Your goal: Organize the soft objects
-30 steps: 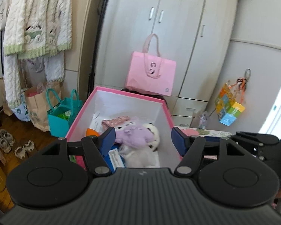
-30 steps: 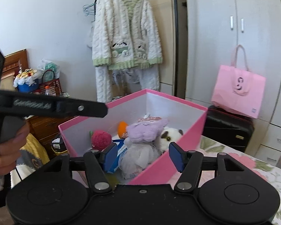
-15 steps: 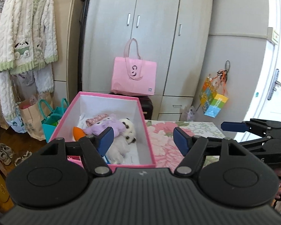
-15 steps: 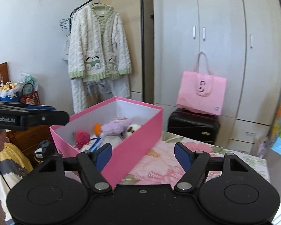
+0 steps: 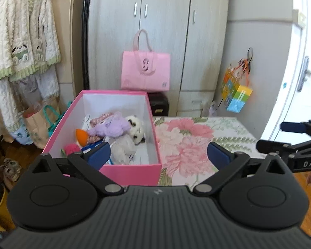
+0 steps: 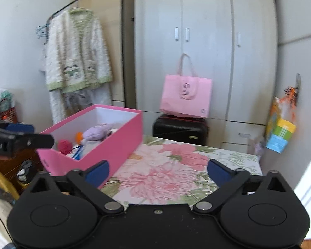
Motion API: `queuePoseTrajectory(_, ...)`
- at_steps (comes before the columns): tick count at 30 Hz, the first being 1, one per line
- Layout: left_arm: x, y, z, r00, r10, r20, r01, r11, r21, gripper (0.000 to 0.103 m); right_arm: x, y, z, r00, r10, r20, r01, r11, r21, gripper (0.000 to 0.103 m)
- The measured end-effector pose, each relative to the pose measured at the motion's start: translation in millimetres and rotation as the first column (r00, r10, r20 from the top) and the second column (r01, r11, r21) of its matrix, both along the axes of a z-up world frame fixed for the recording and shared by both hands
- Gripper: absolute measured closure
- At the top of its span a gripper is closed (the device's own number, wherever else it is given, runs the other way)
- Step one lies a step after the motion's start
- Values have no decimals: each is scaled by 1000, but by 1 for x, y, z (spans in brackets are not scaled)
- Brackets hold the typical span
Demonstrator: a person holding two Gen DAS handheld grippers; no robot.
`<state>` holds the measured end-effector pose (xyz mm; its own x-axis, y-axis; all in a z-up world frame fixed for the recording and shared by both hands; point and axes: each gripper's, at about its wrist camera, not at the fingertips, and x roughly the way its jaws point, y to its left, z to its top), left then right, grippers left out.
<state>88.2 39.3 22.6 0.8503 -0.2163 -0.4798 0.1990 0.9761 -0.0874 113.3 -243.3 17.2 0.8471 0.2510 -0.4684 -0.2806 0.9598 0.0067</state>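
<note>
A pink box stands on the left part of a flowered table. Inside lie a purple plush, a white panda plush, a red ball and an orange toy. My left gripper is open and empty, well back from the box's near end. My right gripper is open and empty over the table, right of the box. The purple plush shows there too.
A pink bag sits on a black suitcase before grey wardrobes. A white cardigan hangs at left above paper bags. A colourful bag hangs on the right wall. The right gripper's tip shows at the left view's right edge.
Both grippers have drawn back and up from the box, staying open and empty. The box now looks smaller and more of the flowered table shows.
</note>
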Motion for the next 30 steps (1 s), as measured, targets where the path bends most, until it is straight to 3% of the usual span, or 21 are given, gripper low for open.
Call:
queuePoseTrajectory(4,1,-4,3,997,55,-47,-54,998,18,0,4,5,-1,991,-126,-50,122,989,-86,0)
queuePoseTrajectory(7,-9,-7,6,995,103,9,-104,993,53,0,-3,10,2,989,-149,-23,143,976,-166,0)
queuePoseTrajectory(10,-20,-14,6,992,107,67,-114,987,110,0,-14,8,3,987,-158,1,157,977,-146,0)
queuePoseTrajectory(15,-29,-20,-2,993,93,68,-97,993,65,0,-19,3,-3,984,-168,-54,166,985,-39,0)
queuePoseTrajectory(22,-29,-26,-10,992,101,71,-107,991,82,0,-17,-1,-12,976,-186,-112,188,982,6,0)
queuePoseTrajectory(30,-30,-24,-19,990,130,59,-134,988,70,0,-29,-2,-10,969,-231,-86,232,973,-3,0)
